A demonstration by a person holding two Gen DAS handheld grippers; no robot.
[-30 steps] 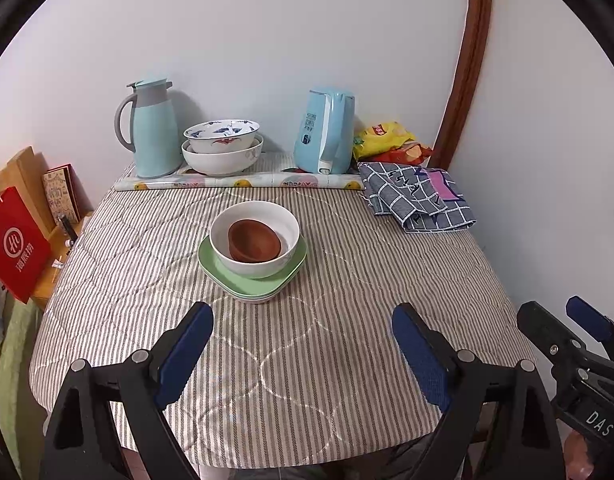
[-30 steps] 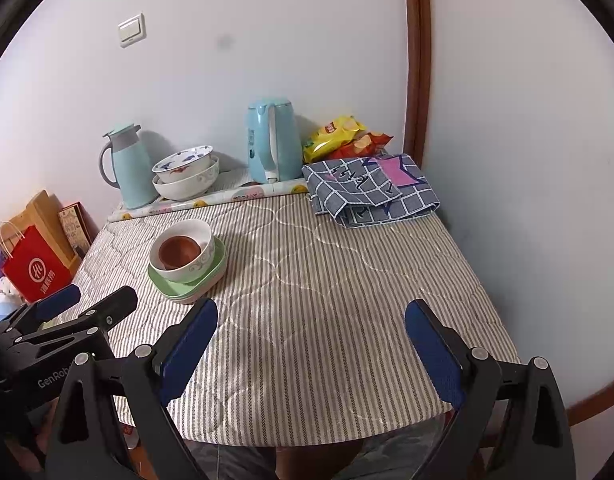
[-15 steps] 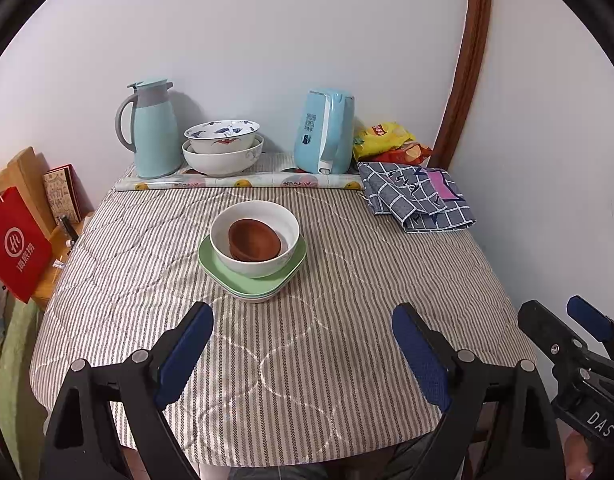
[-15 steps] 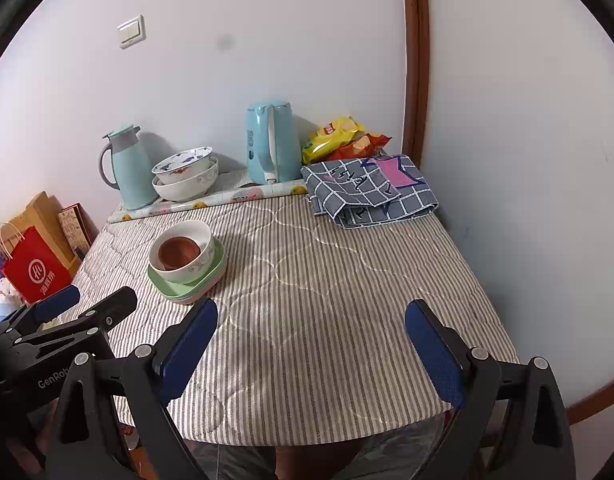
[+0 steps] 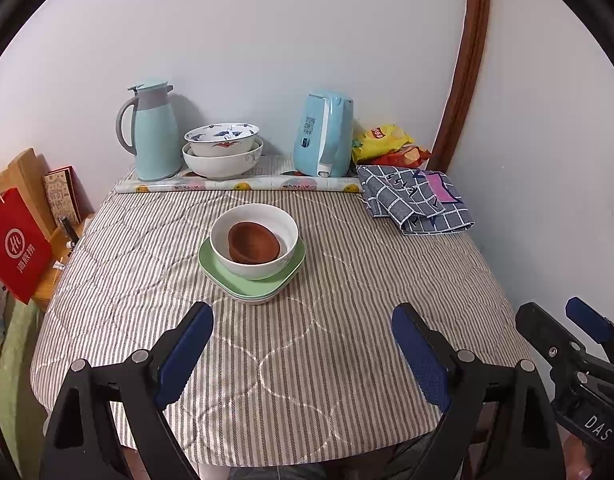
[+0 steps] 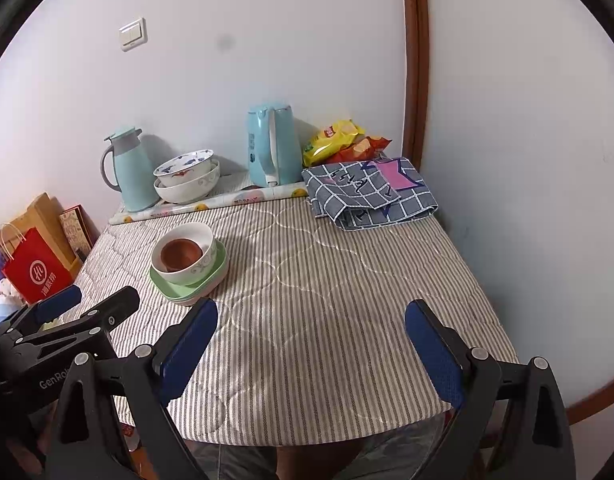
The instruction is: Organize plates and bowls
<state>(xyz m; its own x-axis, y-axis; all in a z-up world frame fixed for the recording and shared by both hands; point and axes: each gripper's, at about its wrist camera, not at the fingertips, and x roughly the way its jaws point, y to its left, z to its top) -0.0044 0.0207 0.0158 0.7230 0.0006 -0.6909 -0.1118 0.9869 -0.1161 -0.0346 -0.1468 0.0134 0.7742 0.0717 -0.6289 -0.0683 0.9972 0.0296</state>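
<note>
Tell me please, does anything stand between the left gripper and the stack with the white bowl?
Nothing visible does. The left gripper is open above the near part of the table, and only bare striped cloth lies between it and the white bowl, which sits on the green plates.

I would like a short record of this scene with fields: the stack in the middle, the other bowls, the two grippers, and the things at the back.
middle stack: brown bowl inside white bowl, on green plates
other bowls: patterned bowl nested in larger white bowl, by the wall
left gripper: jaws open, empty, above the striped tablecloth
right gripper: jaws open, empty
back items: thermos jug, kettle, snack bags, folded checked cloth
</note>
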